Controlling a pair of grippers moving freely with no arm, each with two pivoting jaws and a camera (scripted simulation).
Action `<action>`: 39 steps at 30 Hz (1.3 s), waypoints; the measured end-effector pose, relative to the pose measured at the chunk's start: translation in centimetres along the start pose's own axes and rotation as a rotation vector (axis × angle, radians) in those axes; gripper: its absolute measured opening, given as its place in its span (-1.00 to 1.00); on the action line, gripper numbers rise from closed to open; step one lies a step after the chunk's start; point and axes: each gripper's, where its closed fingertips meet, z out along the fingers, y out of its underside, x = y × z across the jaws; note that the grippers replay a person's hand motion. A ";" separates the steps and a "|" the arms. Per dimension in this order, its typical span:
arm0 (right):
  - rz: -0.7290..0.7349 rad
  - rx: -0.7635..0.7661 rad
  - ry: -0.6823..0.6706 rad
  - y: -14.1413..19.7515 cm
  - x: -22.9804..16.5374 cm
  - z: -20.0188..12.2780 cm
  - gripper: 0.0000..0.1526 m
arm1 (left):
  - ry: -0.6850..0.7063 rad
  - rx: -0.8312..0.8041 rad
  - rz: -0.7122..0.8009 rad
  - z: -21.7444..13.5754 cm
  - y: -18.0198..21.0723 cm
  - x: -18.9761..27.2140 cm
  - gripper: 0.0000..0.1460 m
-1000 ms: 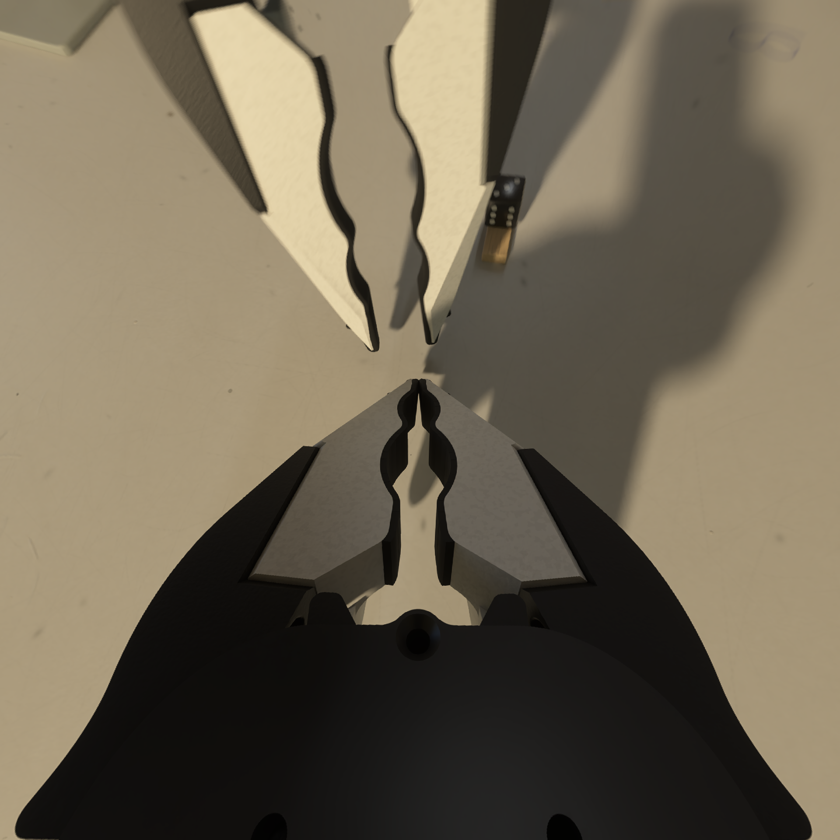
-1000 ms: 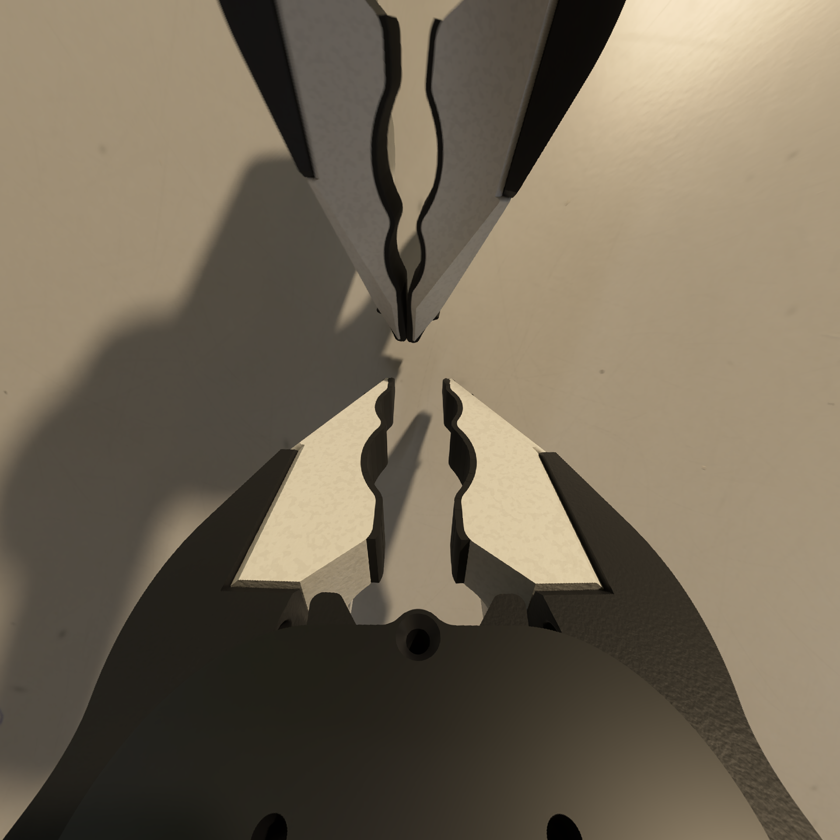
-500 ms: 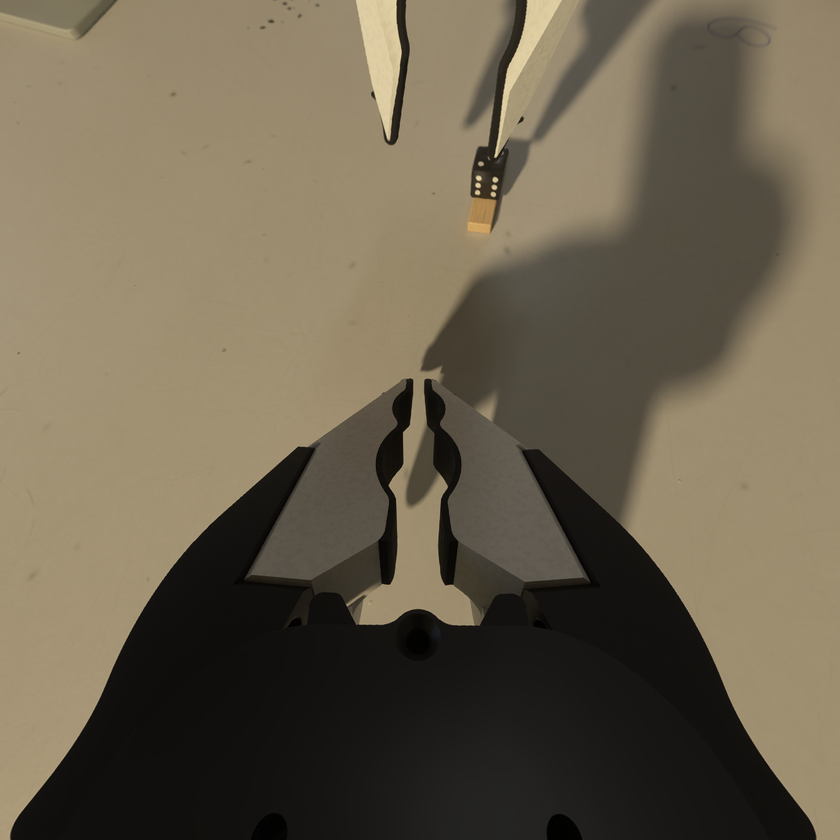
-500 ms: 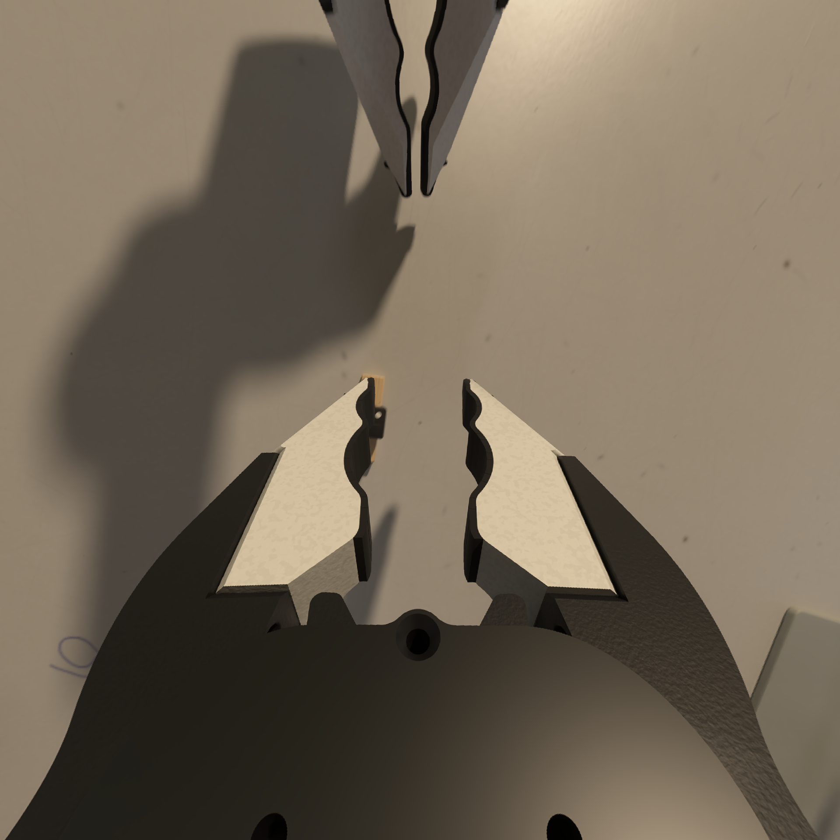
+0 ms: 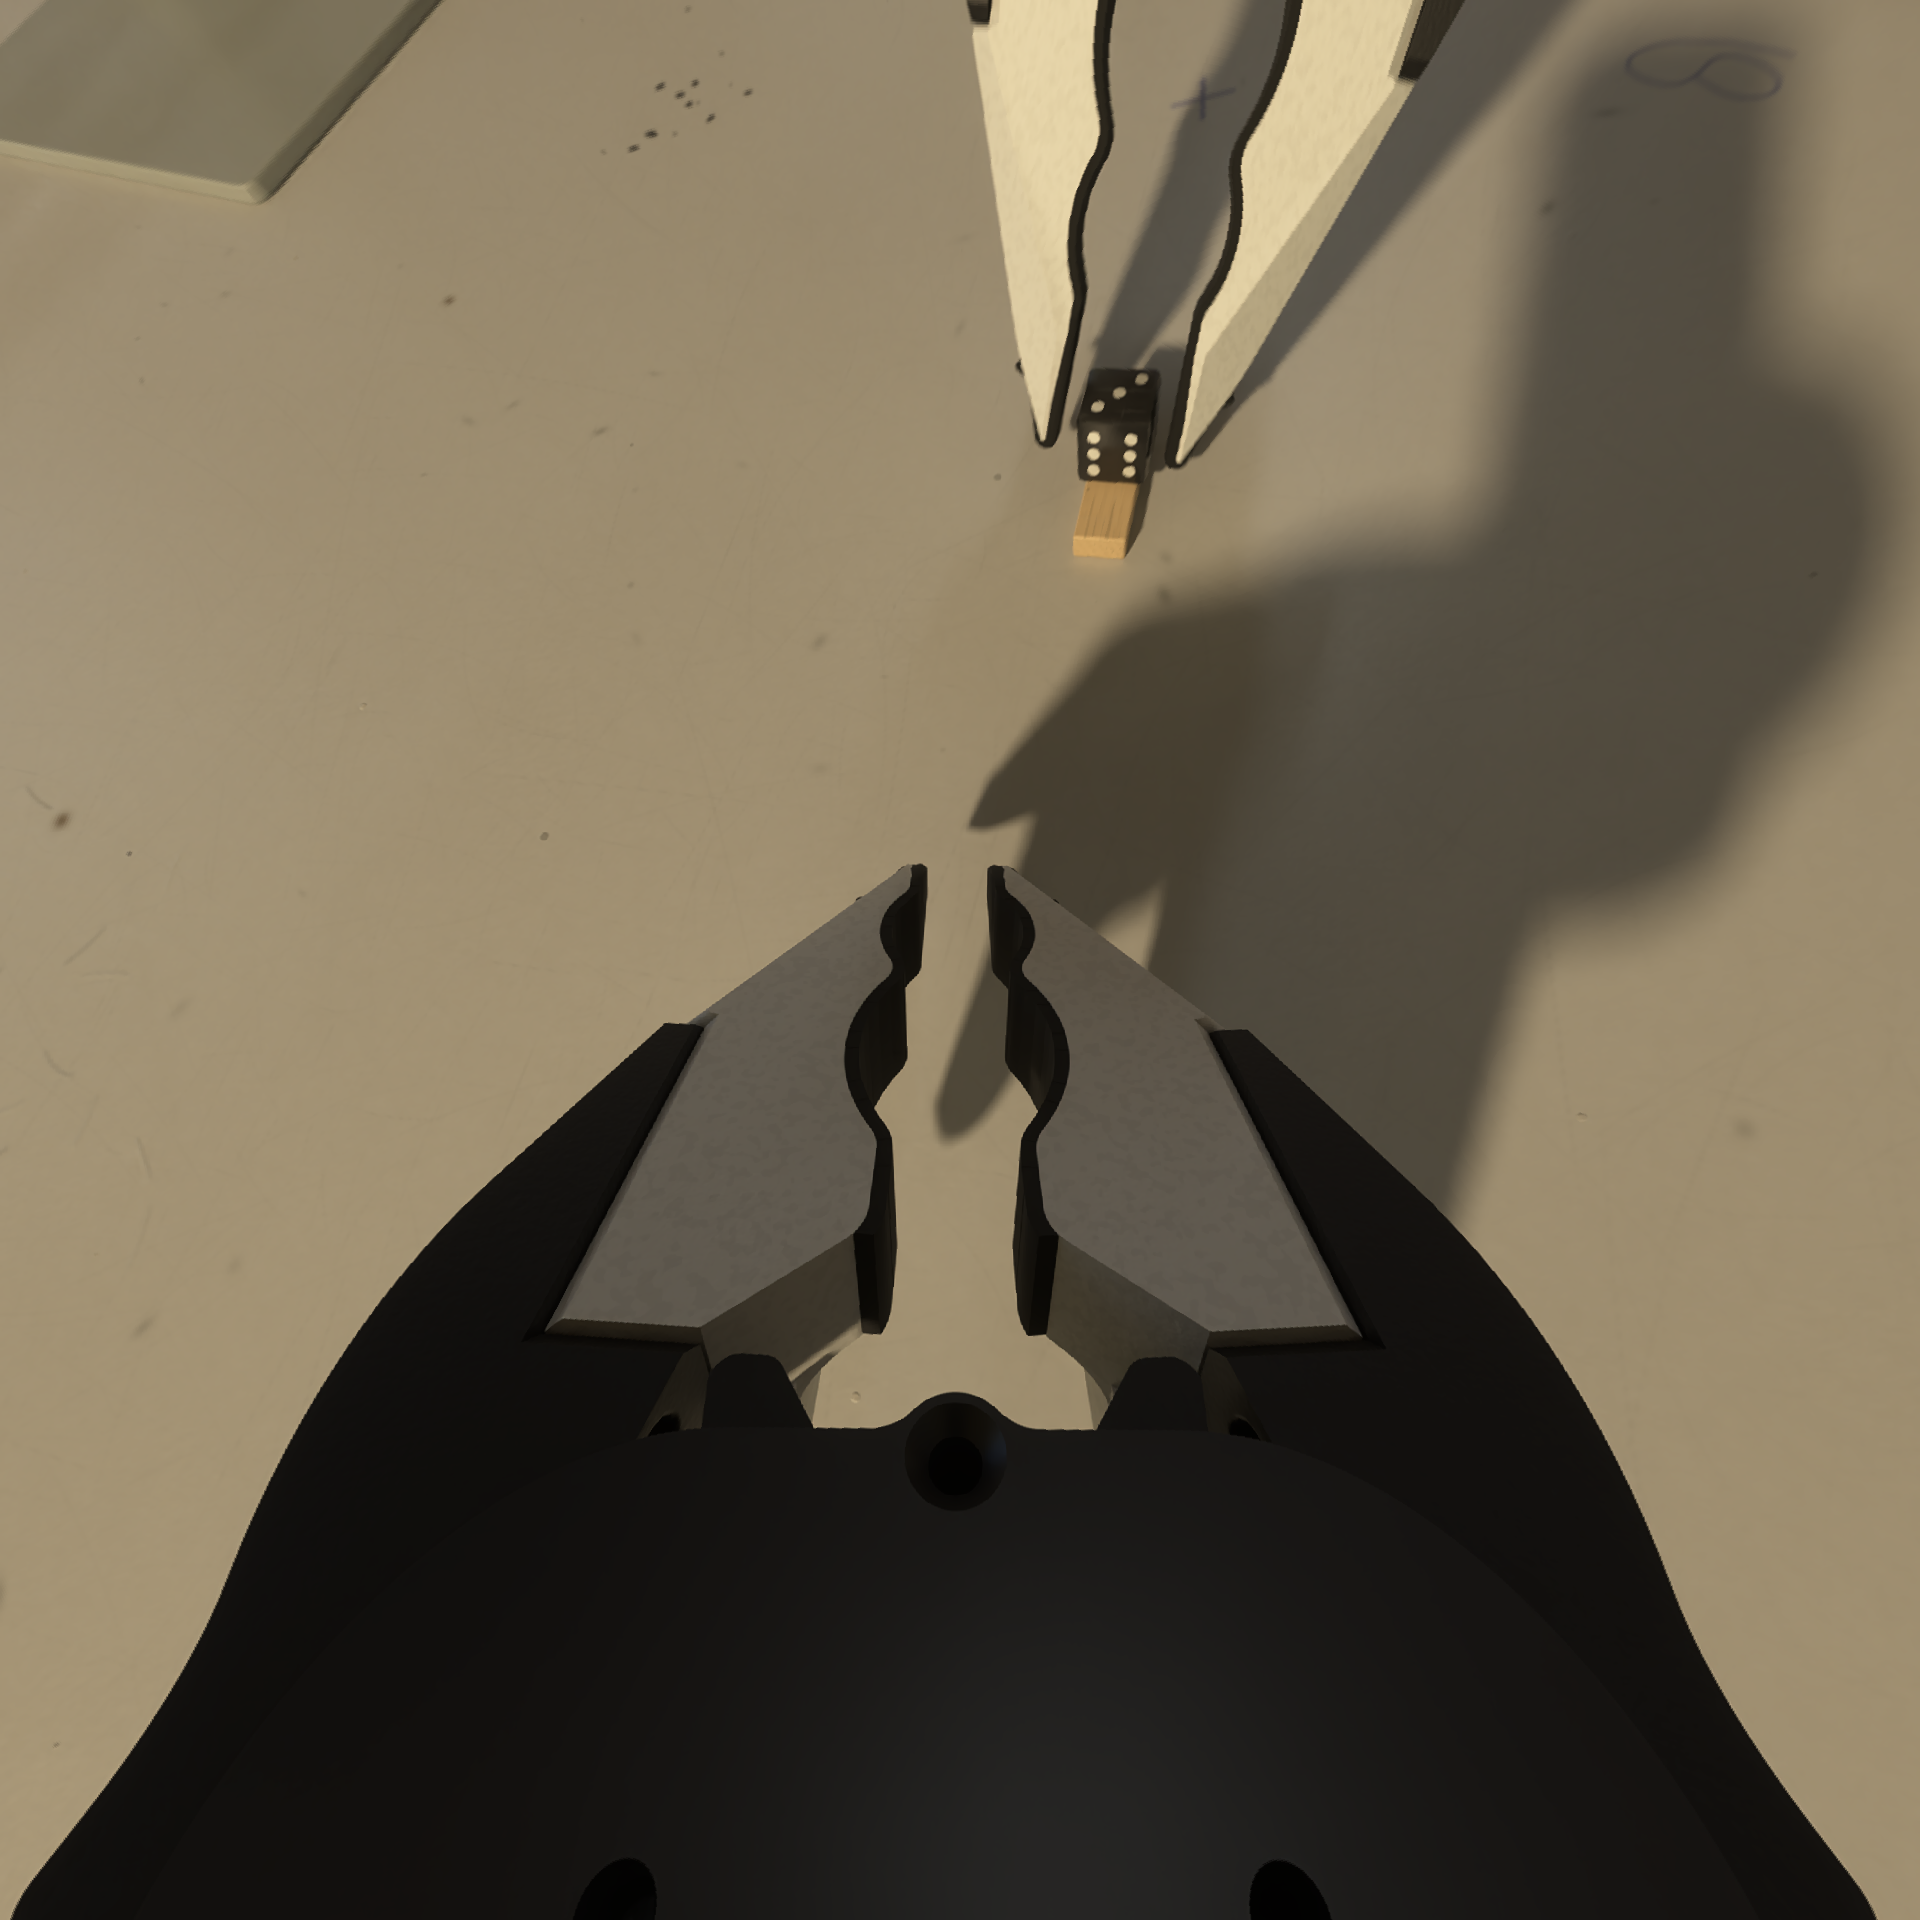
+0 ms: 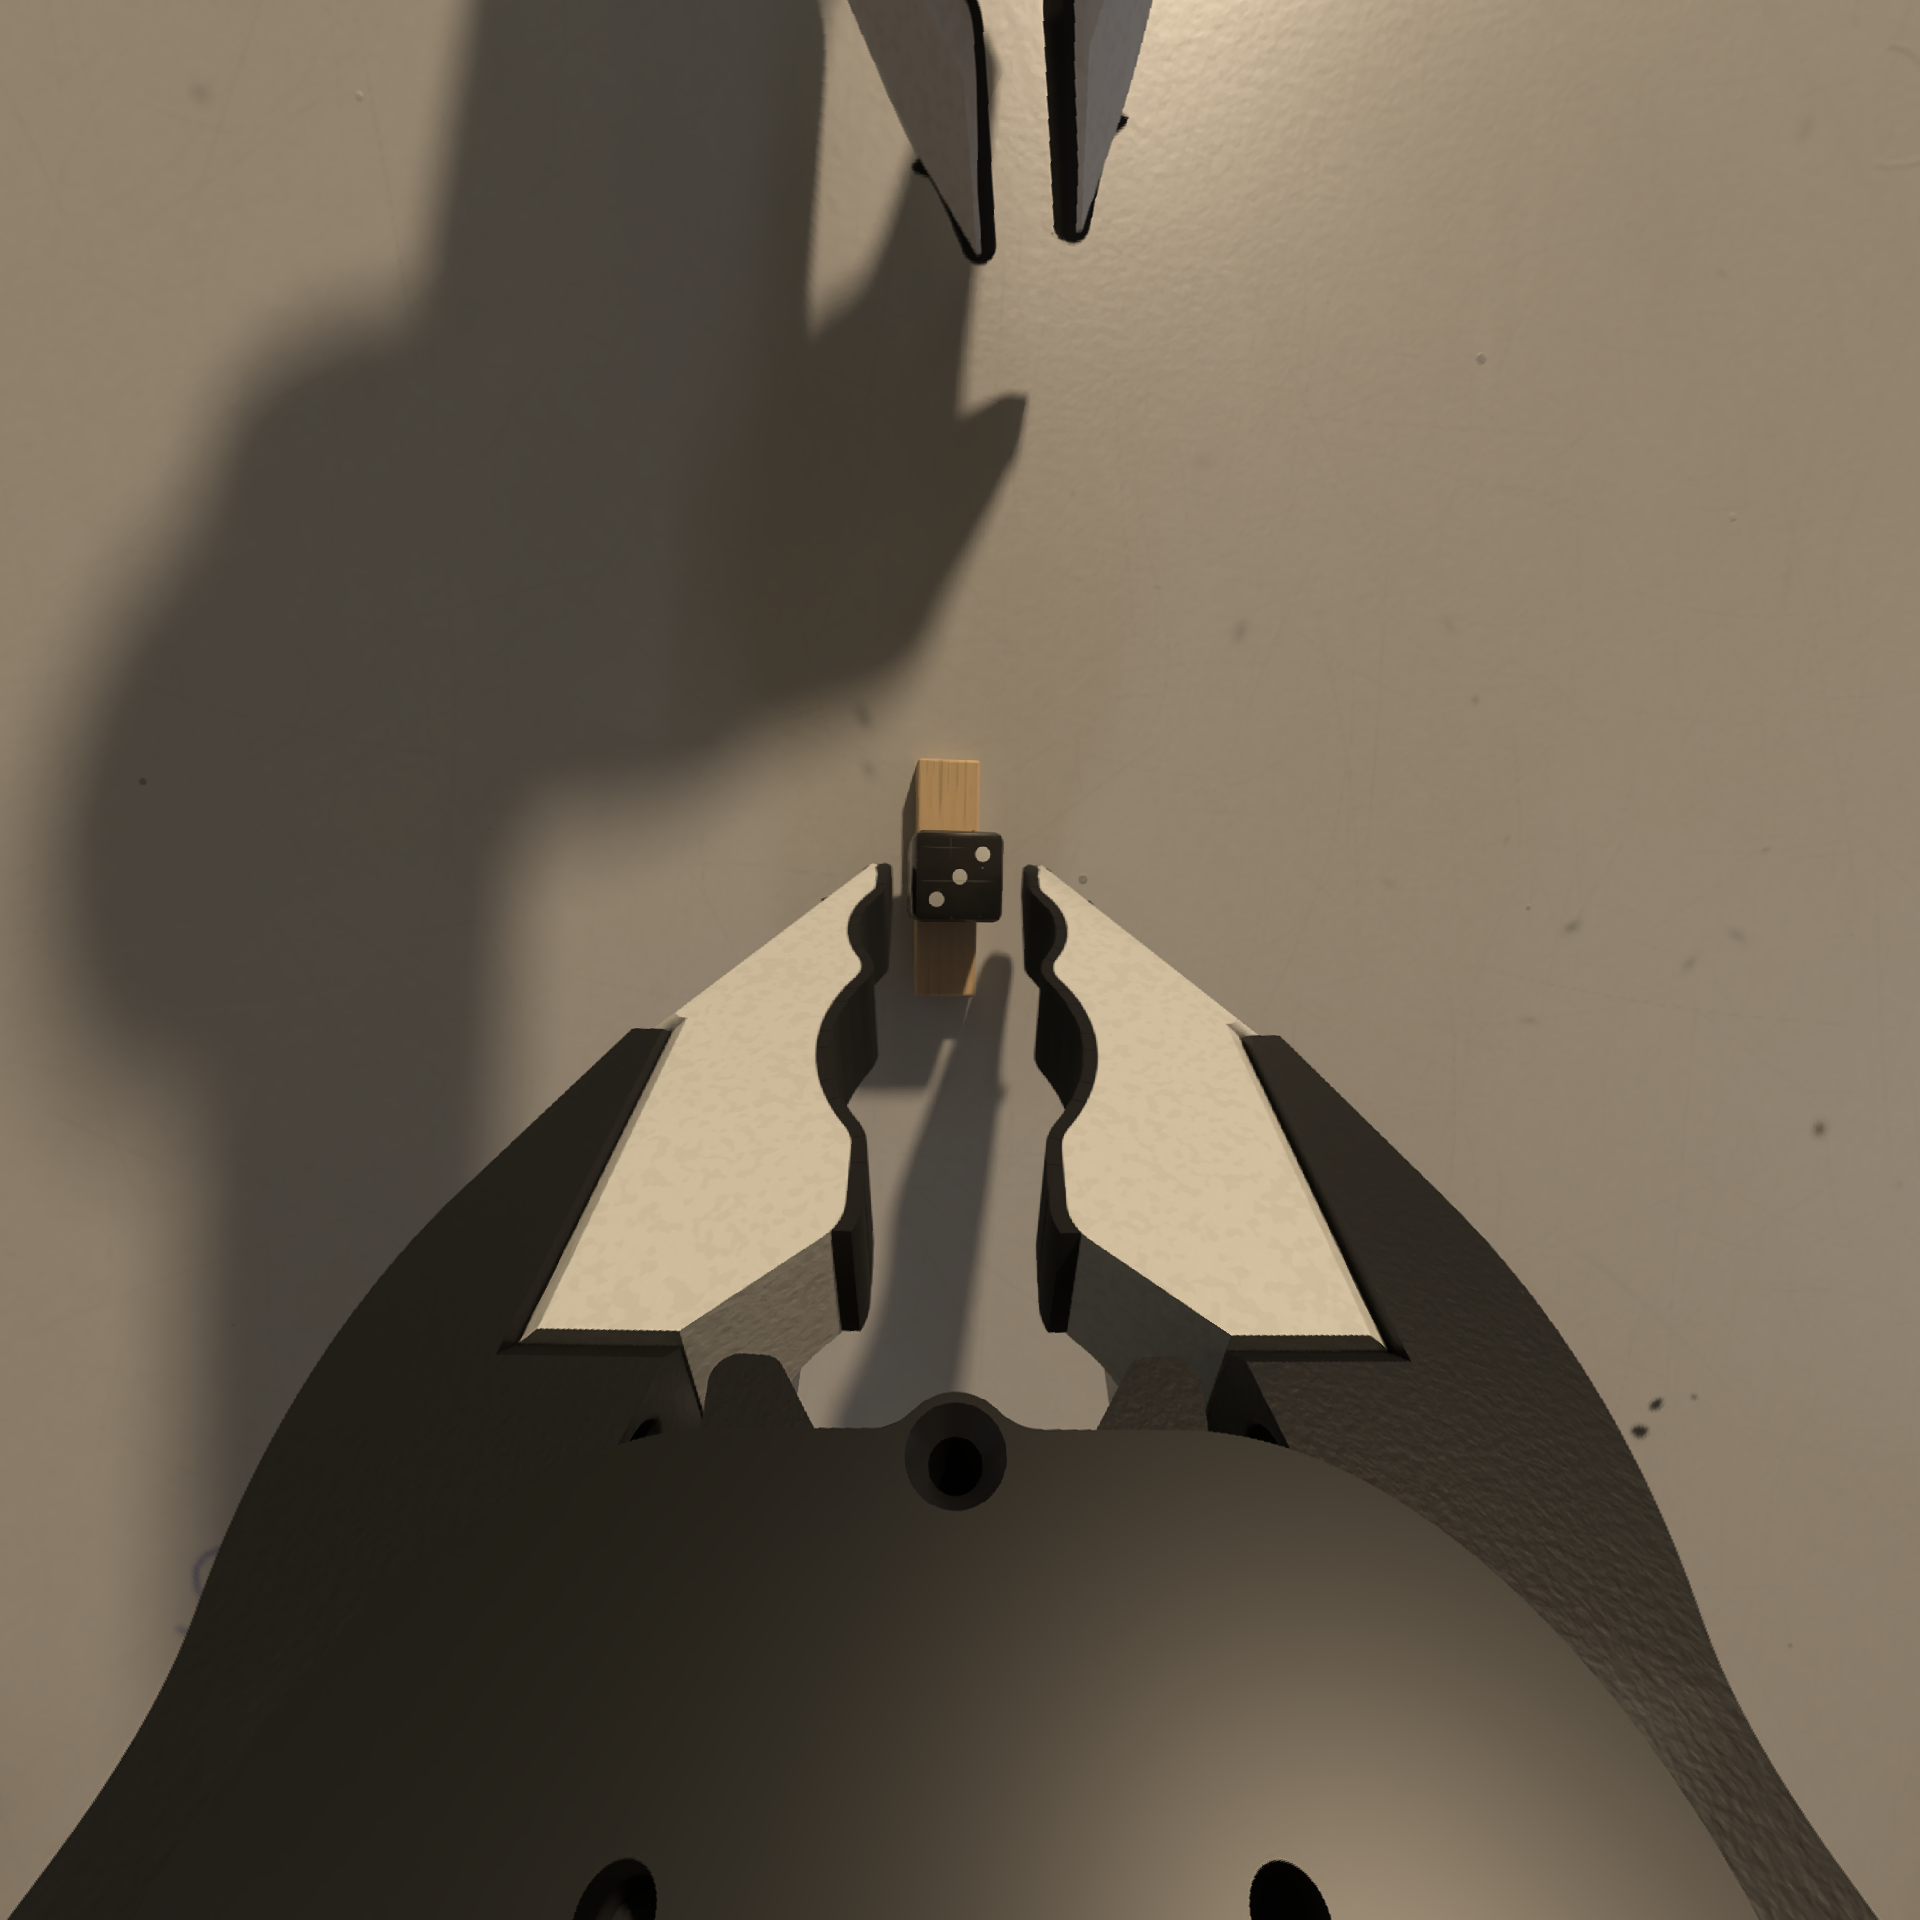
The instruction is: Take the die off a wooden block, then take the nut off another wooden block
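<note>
A black die (image 6: 956, 878) with white pips sits on top of a small wooden block (image 6: 945, 795) that stands on the beige table. My right gripper (image 6: 956, 883) is open, with one fingertip on each side of the die and a small gap on both sides. In the left wrist view the same die (image 5: 1117, 436) and block (image 5: 1107, 520) show between the right gripper's pale fingers (image 5: 1049, 343). My left gripper (image 5: 954, 878) is slightly open and empty, well short of the block. It shows far off in the right wrist view (image 6: 1023, 234). No nut is in view.
A pale flat slab (image 5: 156, 94) lies at the far left corner of the left wrist view. Pen marks (image 5: 1704, 73) and dark specks (image 5: 686, 99) dot the table (image 5: 416, 623). Large gripper shadows fall beside the block.
My right gripper has opened wider and shifted until its fingertips straddle the die. My left gripper has drawn away from the right one and its jaws have parted from touching to a narrow gap.
</note>
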 end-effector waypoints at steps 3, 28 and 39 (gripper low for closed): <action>0.006 0.020 0.015 -0.2 0.2 -0.2 -0.78 | -0.001 -0.027 0.027 0.4 0.4 -0.4 -0.79; 0.003 0.150 0.091 -0.4 1.0 -0.3 -0.78 | 0.034 -0.050 0.129 1.1 -0.9 0.7 -0.49; -0.023 0.156 0.105 -0.2 1.0 -0.2 -0.78 | 0.145 -0.065 0.153 2.4 -1.4 1.5 -0.28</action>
